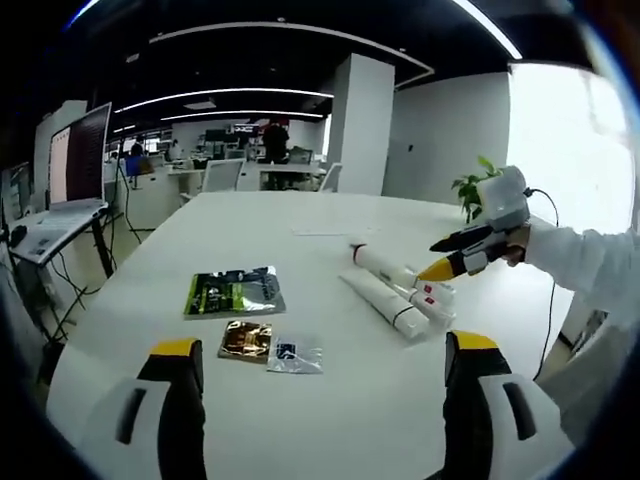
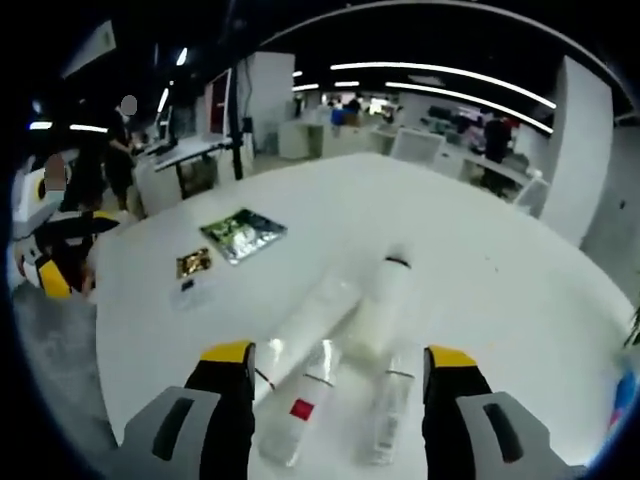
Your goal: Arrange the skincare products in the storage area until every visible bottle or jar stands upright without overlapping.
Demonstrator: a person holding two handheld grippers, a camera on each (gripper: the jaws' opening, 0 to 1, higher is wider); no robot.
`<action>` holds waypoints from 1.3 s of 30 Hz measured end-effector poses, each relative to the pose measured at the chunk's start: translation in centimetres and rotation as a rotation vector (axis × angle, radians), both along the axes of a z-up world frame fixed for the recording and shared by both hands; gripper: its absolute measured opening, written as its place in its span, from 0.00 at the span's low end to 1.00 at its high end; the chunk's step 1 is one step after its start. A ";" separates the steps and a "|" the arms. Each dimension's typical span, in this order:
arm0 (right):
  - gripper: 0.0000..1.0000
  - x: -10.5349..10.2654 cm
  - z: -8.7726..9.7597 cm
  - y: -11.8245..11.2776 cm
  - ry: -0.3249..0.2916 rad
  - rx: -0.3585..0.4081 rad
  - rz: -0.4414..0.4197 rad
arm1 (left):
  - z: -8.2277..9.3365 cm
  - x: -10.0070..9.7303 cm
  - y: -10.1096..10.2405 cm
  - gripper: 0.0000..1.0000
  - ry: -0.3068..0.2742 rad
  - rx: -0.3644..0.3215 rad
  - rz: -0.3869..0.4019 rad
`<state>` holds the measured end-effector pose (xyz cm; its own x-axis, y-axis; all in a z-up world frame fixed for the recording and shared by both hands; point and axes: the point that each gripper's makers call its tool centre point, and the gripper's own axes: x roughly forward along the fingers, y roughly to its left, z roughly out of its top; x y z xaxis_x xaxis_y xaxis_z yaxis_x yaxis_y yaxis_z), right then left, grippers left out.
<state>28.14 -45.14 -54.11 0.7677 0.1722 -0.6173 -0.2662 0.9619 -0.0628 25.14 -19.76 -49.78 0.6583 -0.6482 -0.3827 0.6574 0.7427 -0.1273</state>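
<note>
We can read no words, brands or numbers anywhere. The red label (image 2: 301, 408) on one bottle (image 2: 295, 412) lying on the counter (image 2: 480, 270) is a plain patch, its print too small for us to make out. The green packet (image 1: 234, 292) carries pale markings, and the monitor (image 1: 78, 155) a pale page, both too blurred to read.

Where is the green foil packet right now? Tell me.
The green foil packet lies flat on the white table, left of the lying bottles in the left gripper view, just beyond a small gold sachet.
</note>
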 end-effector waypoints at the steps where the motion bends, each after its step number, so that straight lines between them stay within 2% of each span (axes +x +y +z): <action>1: 0.66 0.3 -0.1 -0.1 -0.002 -0.007 0.006 | 0.0 0.0 0.0 0.95 -0.004 0.002 -0.005; 4: 0.66 1.2 0.0 0.0 -0.001 0.007 0.011 | -0.1 -0.1 -0.1 0.95 -0.004 0.009 -0.011; 7: 0.66 2.0 -0.6 -0.6 0.047 0.001 -0.006 | -0.1 -0.2 -0.1 0.93 -0.002 0.006 -0.023; 10: 0.57 3.0 -0.8 -0.9 0.055 -0.002 0.009 | -0.3 -0.2 0.0 0.93 -0.003 0.027 -0.025; 13: 0.50 3.9 -1.2 -1.1 0.068 0.001 0.009 | -0.3 -0.2 0.1 0.93 0.009 0.015 -0.022; 17: 0.45 4.1 -2.0 -1.0 0.119 -0.001 0.005 | -0.2 -0.1 0.1 0.92 0.005 0.008 -0.025; 19: 0.43 5.0 -2.4 -1.5 0.134 -0.001 0.007 | -0.3 -0.2 0.0 0.91 0.010 0.012 -0.031; 27: 0.44 5.8 -3.7 -1.4 0.222 -0.007 0.003 | -0.2 -0.2 0.2 0.90 0.008 0.009 -0.029; 32: 0.38 6.1 -4.5 -1.7 0.283 -0.028 0.003 | -0.4 -0.2 0.3 0.89 0.009 0.019 -0.029; 35: 0.33 6.7 -4.7 -2.0 0.296 -0.034 0.007 | -0.4 -0.2 0.3 0.89 0.010 0.019 -0.032; 39: 0.35 7.1 -5.1 -2.4 0.362 -0.006 -0.001 | -0.4 -0.1 0.5 0.88 0.015 0.015 -0.024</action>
